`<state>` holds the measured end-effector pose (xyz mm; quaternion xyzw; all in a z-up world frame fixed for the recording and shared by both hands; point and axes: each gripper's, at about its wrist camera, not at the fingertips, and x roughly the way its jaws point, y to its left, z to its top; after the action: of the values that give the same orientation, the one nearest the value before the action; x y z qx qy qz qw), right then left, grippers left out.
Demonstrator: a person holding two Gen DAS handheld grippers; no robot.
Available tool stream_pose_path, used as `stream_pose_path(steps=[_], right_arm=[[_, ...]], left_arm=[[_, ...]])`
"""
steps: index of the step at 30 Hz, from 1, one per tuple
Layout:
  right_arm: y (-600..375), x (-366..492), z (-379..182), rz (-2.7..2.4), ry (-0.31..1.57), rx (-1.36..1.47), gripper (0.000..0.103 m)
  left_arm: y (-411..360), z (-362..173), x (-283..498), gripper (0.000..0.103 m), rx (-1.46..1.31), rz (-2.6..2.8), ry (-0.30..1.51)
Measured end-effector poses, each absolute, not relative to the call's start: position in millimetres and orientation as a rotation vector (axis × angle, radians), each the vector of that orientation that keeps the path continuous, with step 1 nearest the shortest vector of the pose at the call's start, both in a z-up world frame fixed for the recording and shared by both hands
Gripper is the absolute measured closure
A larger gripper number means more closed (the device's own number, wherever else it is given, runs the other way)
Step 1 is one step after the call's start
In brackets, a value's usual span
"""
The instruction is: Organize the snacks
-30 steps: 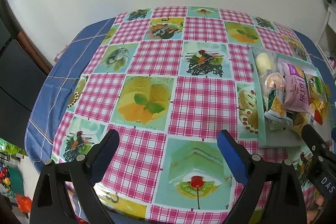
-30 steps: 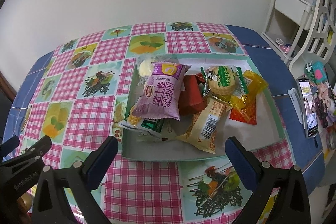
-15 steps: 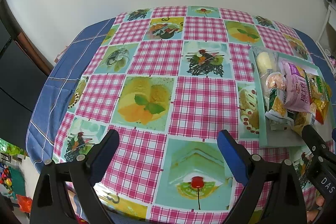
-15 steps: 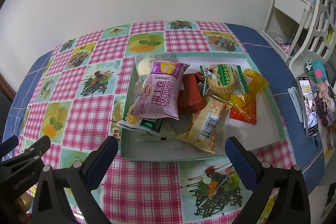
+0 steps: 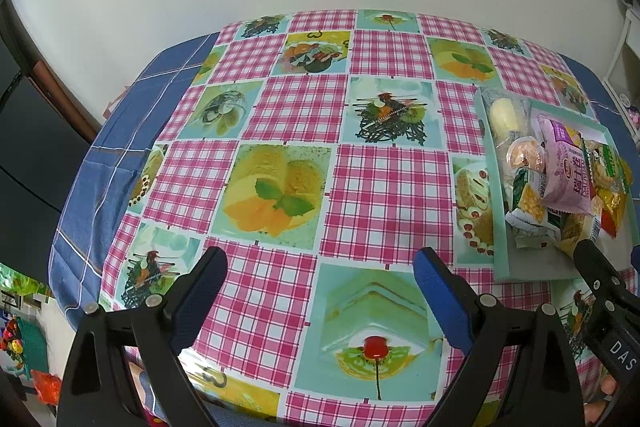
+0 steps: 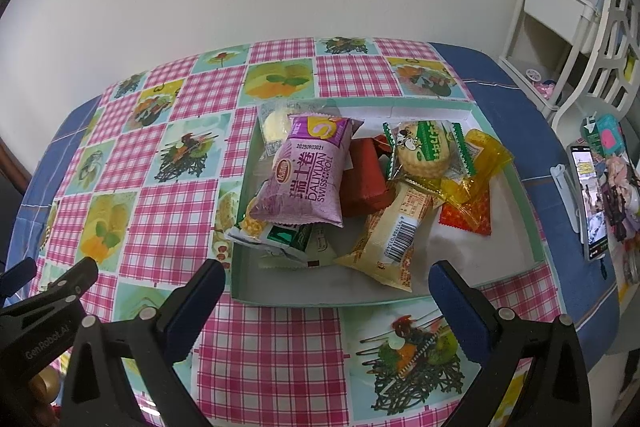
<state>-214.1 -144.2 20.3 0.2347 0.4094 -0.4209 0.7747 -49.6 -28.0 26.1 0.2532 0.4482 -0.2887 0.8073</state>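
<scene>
A shallow mint-green box (image 6: 532, 227) on the table holds several snack packs: a purple Swiss roll pack (image 6: 310, 175), a red pack (image 6: 366, 179), a green-wrapped biscuit (image 6: 426, 149), a cream pack with a barcode (image 6: 390, 235) and yellow candy wrappers (image 6: 478, 163). My right gripper (image 6: 326, 281) is open and empty, just in front of the box's near edge. My left gripper (image 5: 320, 269) is open and empty over the bare tablecloth, left of the box (image 5: 500, 227). The purple pack (image 5: 564, 175) shows there too.
The table wears a pink check and fruit-picture cloth (image 5: 280, 131) over a blue cloth (image 5: 116, 131). A phone (image 6: 588, 199) lies at the right table edge. A white shelf unit (image 6: 560, 27) stands at the right; a white wall lies behind.
Both views have shifted very slightly; the box sits marginally higher in the right wrist view. Both grippers stay open and nothing on the table has moved.
</scene>
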Motion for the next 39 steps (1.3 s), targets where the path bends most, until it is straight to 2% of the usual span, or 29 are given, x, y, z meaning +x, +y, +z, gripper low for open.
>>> stream_pose_path(steps=[39], right_arm=[[-140.1, -211.2, 19.1, -0.912, 0.890, 0.511, 0.000]], left_arm=[[-29.1, 25.4, -49.2, 0.009, 0.542, -0.621, 0.967]])
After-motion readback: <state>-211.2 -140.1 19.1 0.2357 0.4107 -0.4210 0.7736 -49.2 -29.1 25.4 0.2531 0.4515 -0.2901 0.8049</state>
